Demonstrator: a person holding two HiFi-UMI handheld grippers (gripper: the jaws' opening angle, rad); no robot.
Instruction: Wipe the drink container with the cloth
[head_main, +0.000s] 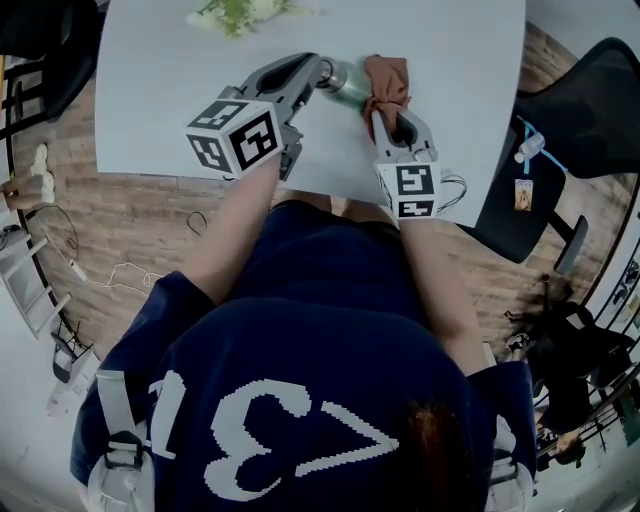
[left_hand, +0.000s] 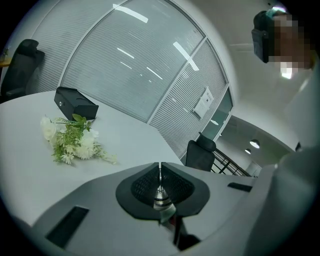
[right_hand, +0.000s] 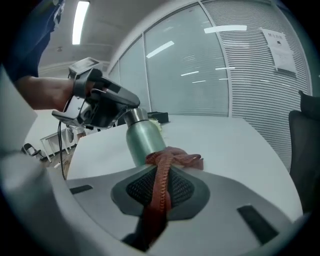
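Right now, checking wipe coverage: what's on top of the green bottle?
A rust cloth, pinched by the right gripper, lies bunched over the bottle at its base end. The surface beneath is hidden; the left gripper covers the cap.

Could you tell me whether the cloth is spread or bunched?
Bunched: the cloth is pinched into a narrow strip by the right gripper, crumpled against the bottle.

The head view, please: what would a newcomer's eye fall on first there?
Probably the rust-red cloth, pinched in the right tongs and laid against the green metal bottle, which the left tongs grip by its silver top over the white table. A sprig of white flowers lies farther back on the table.
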